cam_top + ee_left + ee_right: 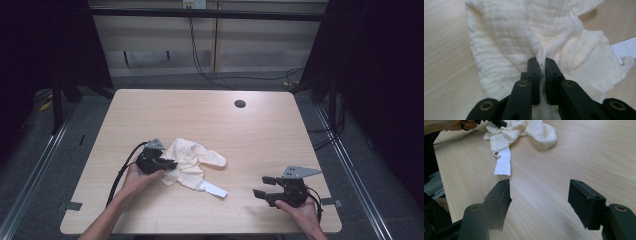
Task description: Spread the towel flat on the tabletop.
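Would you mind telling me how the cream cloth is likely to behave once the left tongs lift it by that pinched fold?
The cream cloth looks floppy: it lies rumpled in soft folds, so it should drape and hang from the left tongs. Its thin, gauzy weave suggests it is light. The white tag at its edge would probably dangle, and the rest may drag across the table at first.

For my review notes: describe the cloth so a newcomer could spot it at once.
On the light wooden table, look left of centre, by the left gripper. There lies a crumpled cream muslin cloth, pinched by that gripper; a white rectangular label sticking out marks it.
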`<state>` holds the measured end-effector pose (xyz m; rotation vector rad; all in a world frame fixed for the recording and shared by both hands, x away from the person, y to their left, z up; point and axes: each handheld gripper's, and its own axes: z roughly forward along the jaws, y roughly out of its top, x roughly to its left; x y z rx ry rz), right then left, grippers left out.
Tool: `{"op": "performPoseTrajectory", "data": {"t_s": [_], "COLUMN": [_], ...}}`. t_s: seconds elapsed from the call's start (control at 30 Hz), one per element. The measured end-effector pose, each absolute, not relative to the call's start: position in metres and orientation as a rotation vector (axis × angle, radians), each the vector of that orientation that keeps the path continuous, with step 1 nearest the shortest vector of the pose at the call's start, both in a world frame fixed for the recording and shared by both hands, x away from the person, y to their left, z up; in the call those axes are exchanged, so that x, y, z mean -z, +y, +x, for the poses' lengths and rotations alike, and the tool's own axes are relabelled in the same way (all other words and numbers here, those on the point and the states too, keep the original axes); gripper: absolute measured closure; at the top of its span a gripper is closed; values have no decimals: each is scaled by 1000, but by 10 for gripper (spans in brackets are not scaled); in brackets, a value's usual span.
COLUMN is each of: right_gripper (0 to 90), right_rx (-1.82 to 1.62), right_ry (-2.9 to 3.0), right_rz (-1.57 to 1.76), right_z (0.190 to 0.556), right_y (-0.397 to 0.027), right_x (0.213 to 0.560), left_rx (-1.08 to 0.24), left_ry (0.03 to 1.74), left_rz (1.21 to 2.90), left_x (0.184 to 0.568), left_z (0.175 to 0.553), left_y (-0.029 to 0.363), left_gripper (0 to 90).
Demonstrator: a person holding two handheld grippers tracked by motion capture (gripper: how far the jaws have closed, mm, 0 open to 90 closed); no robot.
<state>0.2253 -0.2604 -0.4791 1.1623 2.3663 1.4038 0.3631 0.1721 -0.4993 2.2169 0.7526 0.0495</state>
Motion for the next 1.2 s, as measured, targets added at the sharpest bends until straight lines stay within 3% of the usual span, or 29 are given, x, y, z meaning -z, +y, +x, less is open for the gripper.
{"op": "performPoseTrajectory", "data": {"t_s": [0.7, 1.0, 1.2], "right_gripper": [333, 317, 312], "right_rx": [-1373, -1375, -1371], "right_ry": [2396, 2405, 2405], "right_rz": [1132, 1109, 1117], "right_z": [224, 225, 225], "right_y": [-254, -253, -253], "right_x": [482, 482, 484], "left_rx": [5, -47, -103], "left_ry": [583, 576, 547], "left_rz": [2298, 2280, 2277], "left_x": [494, 480, 466], "left_z": [309, 310, 286], "left_y": [144, 149, 158], "left_gripper": [825, 579, 564]}}
